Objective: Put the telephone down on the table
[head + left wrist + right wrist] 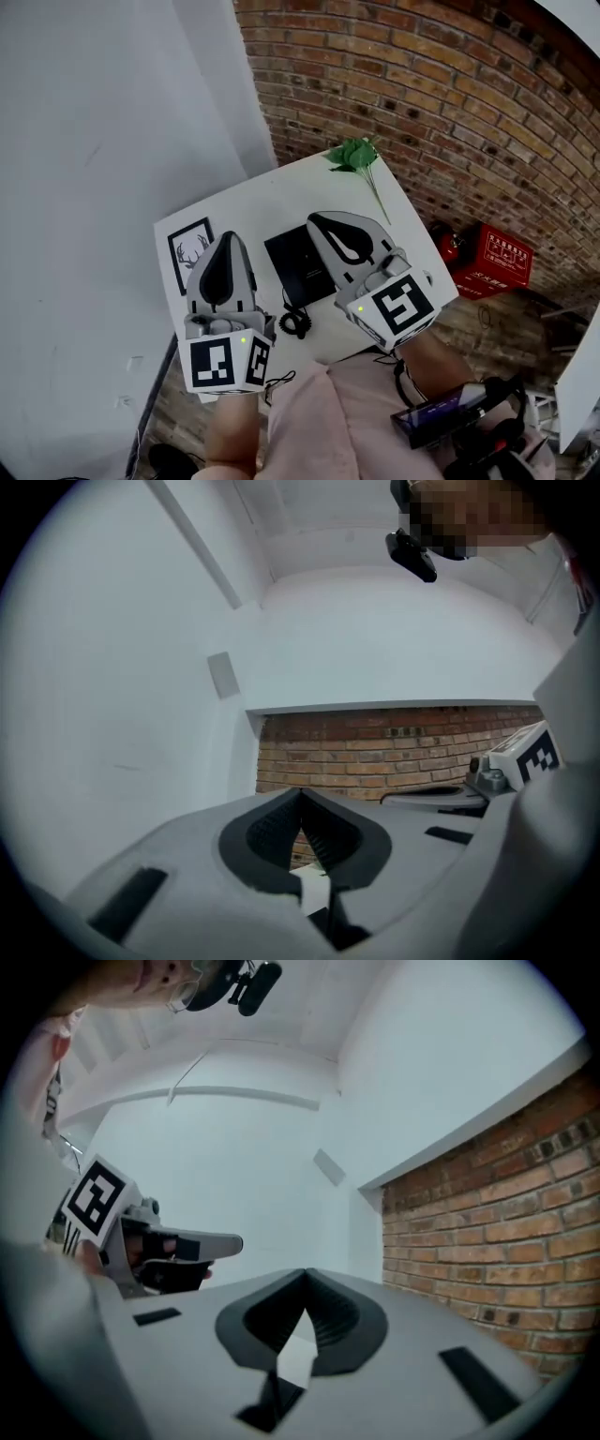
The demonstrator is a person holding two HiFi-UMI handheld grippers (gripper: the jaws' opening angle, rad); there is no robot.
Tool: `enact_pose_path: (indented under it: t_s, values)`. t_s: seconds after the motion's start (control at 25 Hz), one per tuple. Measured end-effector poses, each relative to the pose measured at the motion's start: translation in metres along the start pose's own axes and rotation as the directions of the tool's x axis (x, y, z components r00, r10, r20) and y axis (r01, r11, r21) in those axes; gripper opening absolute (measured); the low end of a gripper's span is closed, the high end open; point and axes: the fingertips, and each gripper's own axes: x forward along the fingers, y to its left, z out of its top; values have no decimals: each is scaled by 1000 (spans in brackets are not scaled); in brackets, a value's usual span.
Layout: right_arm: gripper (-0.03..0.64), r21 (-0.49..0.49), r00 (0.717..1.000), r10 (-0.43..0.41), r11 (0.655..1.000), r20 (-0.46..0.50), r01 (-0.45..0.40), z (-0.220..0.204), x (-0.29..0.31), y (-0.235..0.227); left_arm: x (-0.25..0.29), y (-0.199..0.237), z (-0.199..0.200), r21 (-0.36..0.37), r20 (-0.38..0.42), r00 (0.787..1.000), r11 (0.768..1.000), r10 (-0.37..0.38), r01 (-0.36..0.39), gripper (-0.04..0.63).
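1. Far left: white wall (94, 187). The white table (272, 202) sits in the corner where that wall meets the brick wall (422, 103).
2. Left end of the table: framed deer picture (192, 251), lying flat, just left of my left tool.
3. My left gripper (228, 242): jaws pressed together, nothing between them. In its own view the left gripper (300, 794) has its pads meeting at the tips. It looks level at white wall and brick, with no table top in sight.
4. Centre: the black telephone (300, 265) lies flat on the table, showing between my two grippers in the head view. Neither gripper touches it. Its coiled cord (296, 323) is bunched at the phone's near edge.
5. My right gripper (319, 225): also pressed together and empty. In its own view the right gripper (305, 1277) has its pads closed tip to tip. It points level, with white wall to the left and brick to the right.
6. Each gripper view shows the other tool alongside with its marker cube.
7. Far right corner of the table: green leaf sprig (356, 155), stem running toward the near right, well apart from the phone.
8. Right, off the table: red crate (495, 258) on the floor by the brick wall.
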Motion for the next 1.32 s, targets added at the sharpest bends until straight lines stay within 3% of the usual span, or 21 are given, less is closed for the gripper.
enact_pose_path:
  t_s: [0.36, 1.32]
  values:
    - [3, -15, 997, -74, 997, 13, 74, 4, -11, -16, -2, -11, 2, 72, 6, 1000, 997, -6, 6, -2]
    - [4, -4, 997, -70, 998, -17, 70, -10, 1, -14, 1, -6, -23, 99, -55, 998, 995, -3, 9, -2]
